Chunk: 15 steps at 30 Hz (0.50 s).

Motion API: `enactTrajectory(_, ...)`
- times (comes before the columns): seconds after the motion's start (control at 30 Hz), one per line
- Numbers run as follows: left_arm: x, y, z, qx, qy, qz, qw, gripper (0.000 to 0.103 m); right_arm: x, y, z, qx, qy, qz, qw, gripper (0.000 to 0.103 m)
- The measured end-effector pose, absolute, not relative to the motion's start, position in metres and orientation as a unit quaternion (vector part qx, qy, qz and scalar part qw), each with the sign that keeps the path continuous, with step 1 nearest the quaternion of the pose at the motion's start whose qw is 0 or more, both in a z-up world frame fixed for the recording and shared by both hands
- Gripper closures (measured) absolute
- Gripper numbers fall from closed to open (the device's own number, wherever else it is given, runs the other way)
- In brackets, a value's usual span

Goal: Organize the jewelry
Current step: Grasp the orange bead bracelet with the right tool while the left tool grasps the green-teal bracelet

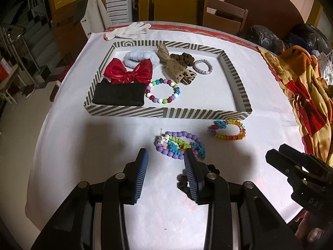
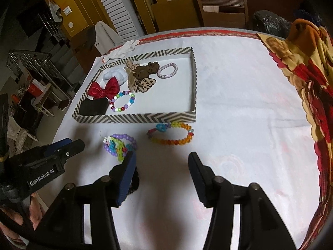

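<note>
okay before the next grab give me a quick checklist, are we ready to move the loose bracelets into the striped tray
1. Left gripper empty, open: ok.
2. Right gripper empty, open: ok.
3. Striped tray has bare floor on its right side: ok.
4. Rainbow bracelet lies alone, clear to grasp: ok.
5. Purple bracelet tangled with other beaded pieces: not ok for a single pick.
6. Black scrunchie partly hidden behind a finger: cannot tell its full shape.

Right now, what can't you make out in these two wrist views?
- Black scrunchie: mostly hidden behind a finger of the left gripper in the left view, and behind the right gripper finger in the right view.
- Purple bead bracelet pile: tangled; piece count unclear in both views.
- White scrunchie: partly covered by the red bow.
- Hands: cut off by frame edges.
</note>
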State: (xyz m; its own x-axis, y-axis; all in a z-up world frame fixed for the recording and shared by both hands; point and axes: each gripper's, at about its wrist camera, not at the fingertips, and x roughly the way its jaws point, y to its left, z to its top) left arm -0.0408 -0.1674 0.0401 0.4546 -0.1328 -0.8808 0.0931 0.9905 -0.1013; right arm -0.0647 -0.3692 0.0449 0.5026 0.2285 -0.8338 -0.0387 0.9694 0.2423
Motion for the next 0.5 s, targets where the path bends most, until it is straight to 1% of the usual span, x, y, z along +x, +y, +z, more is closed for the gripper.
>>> enactTrajectory(0.13, -0.043, -0.16, 0.041, -0.035, 0.519, -0.066, 0.851, 0.077, -0.072, -0.372, 0.044, 0.093, 0.496, 0.078, 0.86, 0.048)
enactTrajectory(0.5, -0.057, -0.146, 0.04, -0.038, 0.521, -0.05, 0.851, 0.077, -0.086, -0.372, 0.043, 0.088, 0.495, 0.082, 0.861, 0.048)
